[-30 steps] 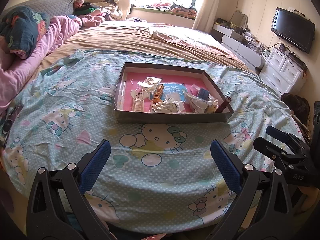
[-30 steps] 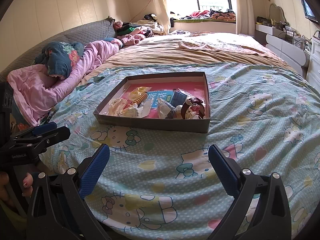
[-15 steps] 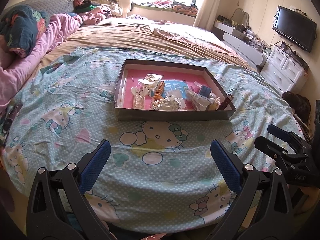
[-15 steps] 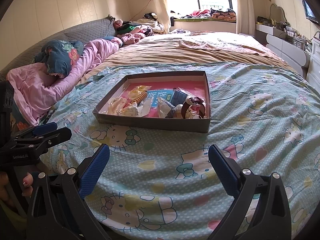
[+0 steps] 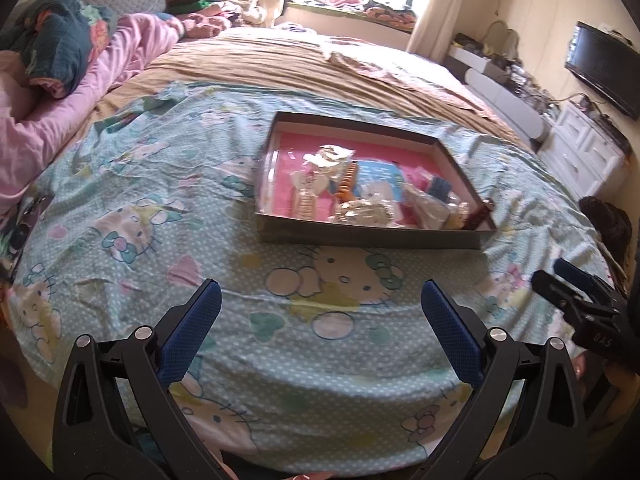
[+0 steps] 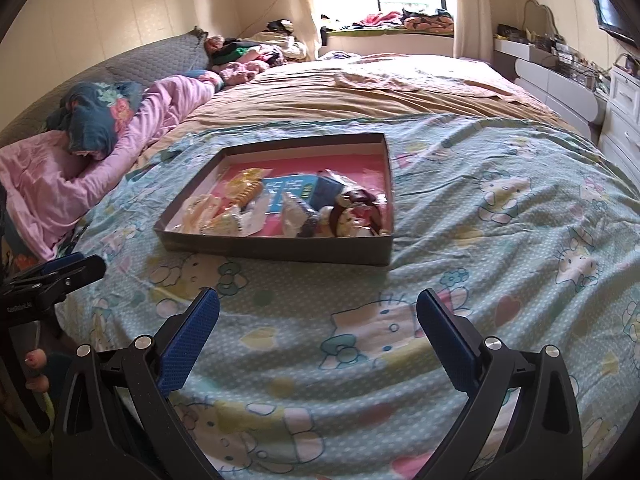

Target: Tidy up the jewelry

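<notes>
1. My left gripper (image 5: 320, 300) hangs over the near edge of the bed (image 5: 240, 320), its blue pads spread wide apart with nothing between them.
2. My right gripper (image 6: 318, 312) hangs beside it, likewise spread wide and holding nothing.
3. The jewelry (image 6: 352, 212) lies heaped in a shallow grey box (image 6: 280, 248) with a pink floor, resting on the cartoon-cat bedsheet (image 6: 480, 280), ahead of both grippers and well apart from them.
4. An orange beaded piece (image 5: 348, 184) sits among clear packets in the box.
</notes>
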Available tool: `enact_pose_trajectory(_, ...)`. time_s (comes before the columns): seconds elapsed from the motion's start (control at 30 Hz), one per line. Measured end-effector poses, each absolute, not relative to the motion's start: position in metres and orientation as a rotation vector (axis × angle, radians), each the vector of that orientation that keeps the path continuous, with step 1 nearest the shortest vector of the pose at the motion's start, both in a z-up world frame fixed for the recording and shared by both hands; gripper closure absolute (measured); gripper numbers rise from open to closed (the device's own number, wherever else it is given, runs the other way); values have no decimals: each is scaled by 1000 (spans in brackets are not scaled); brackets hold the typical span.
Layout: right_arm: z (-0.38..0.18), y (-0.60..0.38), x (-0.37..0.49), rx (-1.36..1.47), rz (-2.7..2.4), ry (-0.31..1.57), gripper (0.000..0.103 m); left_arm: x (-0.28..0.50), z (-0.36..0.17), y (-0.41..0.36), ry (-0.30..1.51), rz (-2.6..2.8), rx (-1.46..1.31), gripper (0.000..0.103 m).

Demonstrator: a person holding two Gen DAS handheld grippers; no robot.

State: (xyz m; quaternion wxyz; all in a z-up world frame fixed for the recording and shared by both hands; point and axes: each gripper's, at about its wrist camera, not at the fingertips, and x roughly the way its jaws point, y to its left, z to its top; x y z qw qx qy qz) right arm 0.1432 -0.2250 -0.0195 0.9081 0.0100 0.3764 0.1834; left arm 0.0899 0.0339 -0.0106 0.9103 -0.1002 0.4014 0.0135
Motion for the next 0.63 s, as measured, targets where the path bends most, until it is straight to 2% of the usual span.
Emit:
enact_pose_trajectory(0.2,-28,-266,186,38,230,770,5,122,-23,84,841,143,-292,10)
enact_pose_trajectory(0.37,-41,-327,241,29,9,757,5,171,-40,144,890,333,-260,10)
enact_pose_trajectory(0.63,-98,-418,324,108,-211,902,5,247,-101,236,1016,557,-292,9)
